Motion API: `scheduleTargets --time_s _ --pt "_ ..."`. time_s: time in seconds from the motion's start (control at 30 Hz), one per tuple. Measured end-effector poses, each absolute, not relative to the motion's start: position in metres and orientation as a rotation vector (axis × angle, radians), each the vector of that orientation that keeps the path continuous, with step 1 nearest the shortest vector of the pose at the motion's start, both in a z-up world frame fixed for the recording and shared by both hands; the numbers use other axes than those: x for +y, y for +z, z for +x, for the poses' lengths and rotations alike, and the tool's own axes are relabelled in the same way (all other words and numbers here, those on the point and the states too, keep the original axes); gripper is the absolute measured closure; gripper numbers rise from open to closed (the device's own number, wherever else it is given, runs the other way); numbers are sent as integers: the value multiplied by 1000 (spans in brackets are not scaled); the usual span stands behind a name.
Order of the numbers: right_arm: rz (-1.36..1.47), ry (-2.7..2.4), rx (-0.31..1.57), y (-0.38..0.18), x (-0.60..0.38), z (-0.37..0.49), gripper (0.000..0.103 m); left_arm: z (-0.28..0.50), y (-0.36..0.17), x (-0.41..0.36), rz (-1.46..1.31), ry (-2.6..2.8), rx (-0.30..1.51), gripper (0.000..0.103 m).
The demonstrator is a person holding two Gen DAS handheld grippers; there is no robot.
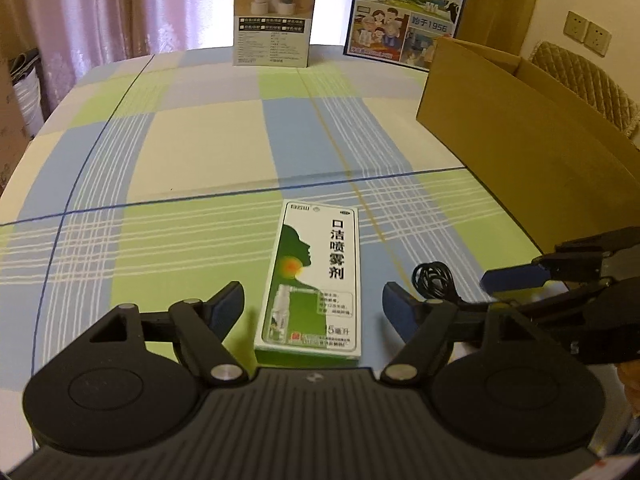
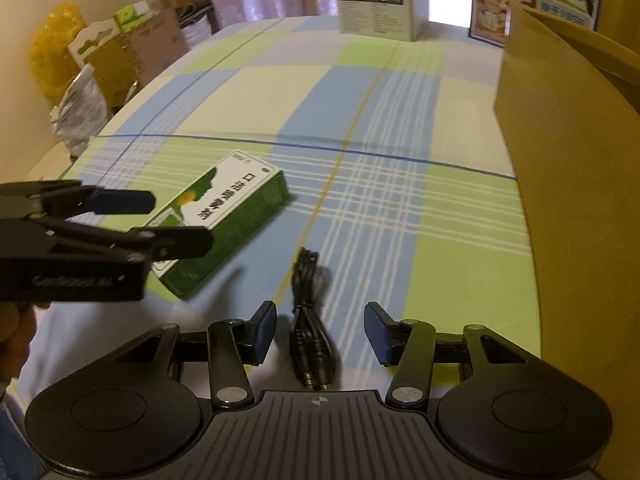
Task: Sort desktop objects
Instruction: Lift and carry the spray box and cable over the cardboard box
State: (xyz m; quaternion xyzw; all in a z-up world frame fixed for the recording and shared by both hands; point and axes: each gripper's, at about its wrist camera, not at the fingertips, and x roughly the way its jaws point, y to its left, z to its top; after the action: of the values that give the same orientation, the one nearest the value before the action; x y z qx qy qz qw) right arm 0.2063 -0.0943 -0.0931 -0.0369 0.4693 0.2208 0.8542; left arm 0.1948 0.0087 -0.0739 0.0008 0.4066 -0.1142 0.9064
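1. Left wrist view: the left tool (image 1: 314,304) stood wide, its fingers straddling the spray box (image 1: 312,284), which lay flat near the bench's (image 1: 192,152) front edge. The carton (image 1: 532,136) sat toward the right edge. The box looked light, stiff and probably crushable; its long sides offered the best hold.

2. Right wrist view: the right tool (image 2: 320,332) also stood wide, holding nothing, with the coiled cable (image 2: 310,336) between its fingers. The cable looked limp and light, best pinched across the bundle.

The green-and-white box (image 1: 312,280) at lower centre reads 口洁喷雾剂. The blue poster (image 1: 408,8), upper right, shows 从小喝的奶 and 始于1956. Other print is too small.
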Motion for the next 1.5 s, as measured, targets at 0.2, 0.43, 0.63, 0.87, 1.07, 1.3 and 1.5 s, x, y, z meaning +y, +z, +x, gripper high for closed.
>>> scheduleTargets --time_s 0.2,0.43,0.63,0.87,1.07,1.3,1.5 --pt "-188 475 952 -95 -83 202 73 204 -80 12 17 -230 853 31" --pt "-216 479 943 -96 -79 199 87 208 -82 5 53 -251 849 31" --pt "-218 466 940 -96 -78 199 88 210 -86 3 62 -258 859 34" --pt "-213 458 937 -96 -78 200 90 211 -89 3 51 -257 877 51" --pt "-198 428 910 -92 -83 202 91 210 -86 8 16 -231 878 52" --pt "-180 398 865 -83 -86 200 91 205 -77 10 15 -217 839 52" --pt "-162 374 836 -76 -91 199 91 198 -72 11 13 -214 819 52"
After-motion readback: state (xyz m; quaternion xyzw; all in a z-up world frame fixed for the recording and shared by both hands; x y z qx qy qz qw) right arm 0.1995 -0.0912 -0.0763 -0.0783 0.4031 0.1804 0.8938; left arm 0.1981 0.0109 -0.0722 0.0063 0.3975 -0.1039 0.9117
